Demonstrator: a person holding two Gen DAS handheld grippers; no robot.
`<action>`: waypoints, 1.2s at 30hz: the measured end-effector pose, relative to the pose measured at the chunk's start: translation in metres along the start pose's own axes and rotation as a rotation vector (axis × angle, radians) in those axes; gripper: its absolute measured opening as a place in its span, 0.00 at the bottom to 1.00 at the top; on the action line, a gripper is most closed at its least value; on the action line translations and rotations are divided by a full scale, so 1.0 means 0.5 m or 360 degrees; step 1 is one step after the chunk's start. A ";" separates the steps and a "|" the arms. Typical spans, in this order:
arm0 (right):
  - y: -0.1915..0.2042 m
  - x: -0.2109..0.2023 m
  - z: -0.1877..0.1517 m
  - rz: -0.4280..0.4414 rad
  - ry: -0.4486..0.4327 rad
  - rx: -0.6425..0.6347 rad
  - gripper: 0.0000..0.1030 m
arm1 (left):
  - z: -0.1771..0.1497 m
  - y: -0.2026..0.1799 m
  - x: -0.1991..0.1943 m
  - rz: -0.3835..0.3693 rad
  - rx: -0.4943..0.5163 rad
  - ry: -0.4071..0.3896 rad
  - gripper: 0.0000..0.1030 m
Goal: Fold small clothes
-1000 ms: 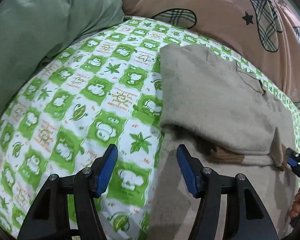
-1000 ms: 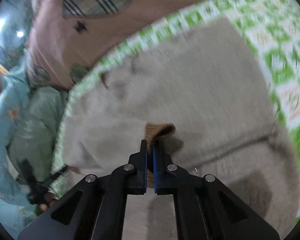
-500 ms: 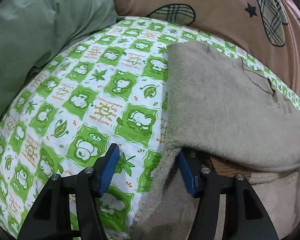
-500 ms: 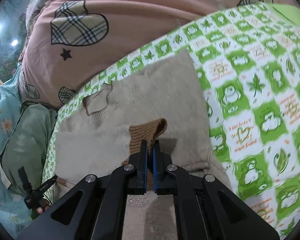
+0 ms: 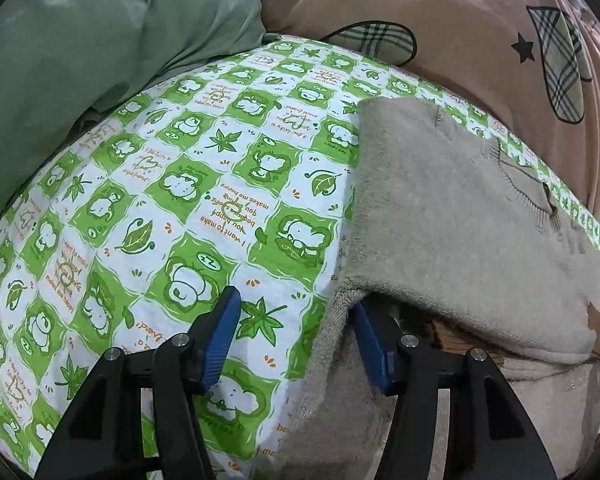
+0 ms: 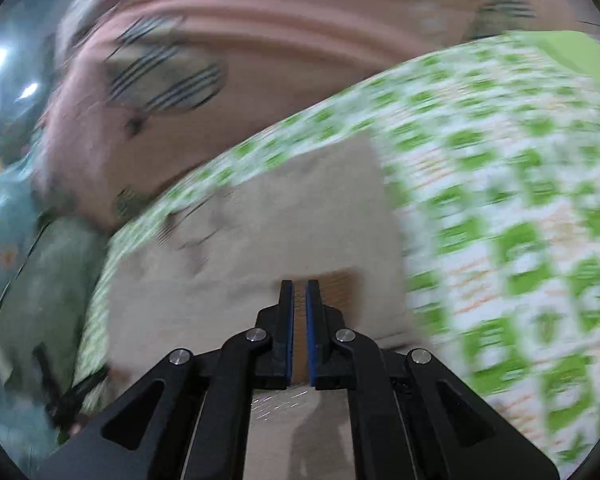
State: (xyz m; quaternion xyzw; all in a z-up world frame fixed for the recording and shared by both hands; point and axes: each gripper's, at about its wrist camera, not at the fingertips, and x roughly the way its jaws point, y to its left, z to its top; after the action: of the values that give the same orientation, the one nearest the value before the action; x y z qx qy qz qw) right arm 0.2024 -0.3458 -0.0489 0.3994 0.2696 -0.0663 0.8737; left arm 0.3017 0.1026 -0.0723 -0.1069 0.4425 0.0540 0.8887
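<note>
A small beige knit sweater [image 5: 452, 216] with brown ribbed trim lies on the green-and-white printed sheet [image 5: 180, 200], its far part folded over the near part. My left gripper [image 5: 292, 332] is open at the sweater's left edge; its right finger is tucked under the fold, its left finger over the sheet. In the blurred right wrist view the sweater [image 6: 260, 240] fills the middle. My right gripper [image 6: 299, 292] has its jaws a narrow gap apart at the brown cuff [image 6: 340, 280]; whether it still grips the cuff I cannot tell.
A green pillow [image 5: 80, 40] lies at the far left and a pink quilt [image 5: 480, 20] with plaid hearts and stars runs along the back. The pink quilt [image 6: 260, 40] also shows in the right wrist view. The patterned sheet [image 6: 520, 200] extends to the right of the sweater.
My left gripper pushed forward, its right finger going under the fold. My right gripper swept the brown cuff across the sweater and its jaws have parted slightly; the view is motion-blurred.
</note>
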 end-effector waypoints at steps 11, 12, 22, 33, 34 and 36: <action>-0.055 -0.039 -0.024 -0.0004 0.0092 0.0061 0.12 | 0.003 -0.003 0.004 0.0003 0.0054 0.0019 0.58; -0.063 -0.060 -0.027 -0.0001 0.0079 0.0064 0.23 | 0.004 -0.002 0.001 -0.0010 0.0071 0.0029 0.58; -0.161 -0.176 -0.112 -0.0065 0.0182 0.0132 0.48 | -0.075 0.062 -0.100 -0.0242 0.0146 0.0138 0.55; -0.144 -0.273 -0.304 0.0463 0.0446 0.0079 0.49 | -0.235 0.100 -0.200 -0.0658 0.0309 0.0407 0.56; -0.140 -0.285 -0.323 0.0485 0.0468 0.0055 0.50 | -0.259 0.107 -0.217 -0.0722 0.0306 0.0432 0.56; -0.134 -0.314 -0.366 0.0549 0.0521 0.0021 0.50 | -0.295 0.116 -0.240 -0.0795 0.0311 0.0464 0.57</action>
State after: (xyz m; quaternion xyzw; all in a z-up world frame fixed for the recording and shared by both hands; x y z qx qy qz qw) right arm -0.0290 -0.2720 -0.1090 0.4506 0.3351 0.1479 0.8141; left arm 0.1040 0.1235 -0.0712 -0.1332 0.5284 -0.2250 0.8077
